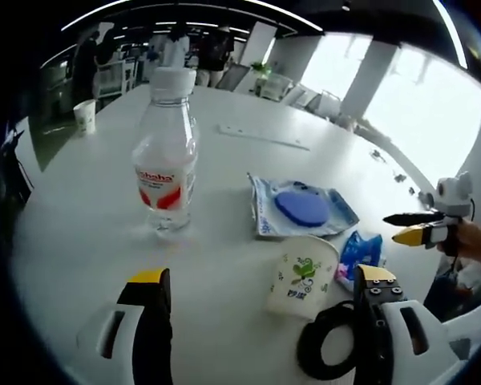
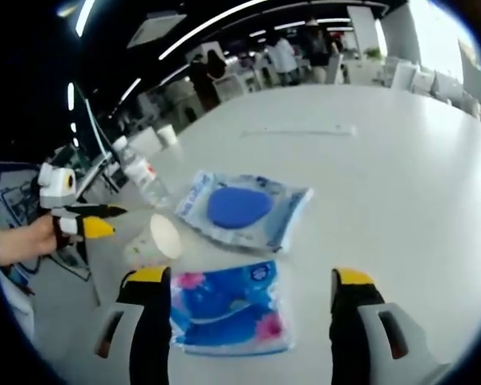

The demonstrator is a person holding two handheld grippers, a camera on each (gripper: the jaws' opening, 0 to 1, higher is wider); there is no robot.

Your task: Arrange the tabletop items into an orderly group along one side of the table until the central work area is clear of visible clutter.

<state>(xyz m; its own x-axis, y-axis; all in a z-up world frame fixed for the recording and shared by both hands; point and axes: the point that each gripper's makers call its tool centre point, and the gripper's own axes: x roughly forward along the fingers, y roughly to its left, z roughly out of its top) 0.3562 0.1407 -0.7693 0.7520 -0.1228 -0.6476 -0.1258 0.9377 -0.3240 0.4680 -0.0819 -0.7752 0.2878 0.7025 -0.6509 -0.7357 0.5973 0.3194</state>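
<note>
The right claw (image 2: 244, 298) is held wide, empty, 2 jaws flanking a blue packet (image 2: 231, 318) lying flat between them. The packet is judged soft, light, crinkly; it is best pinched at an edge. The left claw (image 1: 260, 293) is also spread, empty, with a paper cup (image 1: 302, 276) between its jaws and a water bottle (image 1: 167, 156) ahead.

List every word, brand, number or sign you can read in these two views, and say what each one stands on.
Water bottle: a red word on its white label, too blurred to read for certain.
Paper cup: a green cartoon figure with small dark print below, too small to read.
Blue sponge packet: print too blurred to read.
Blue and pink packet: a round mark, unreadable.
Far paper cup: nothing legible.
</note>
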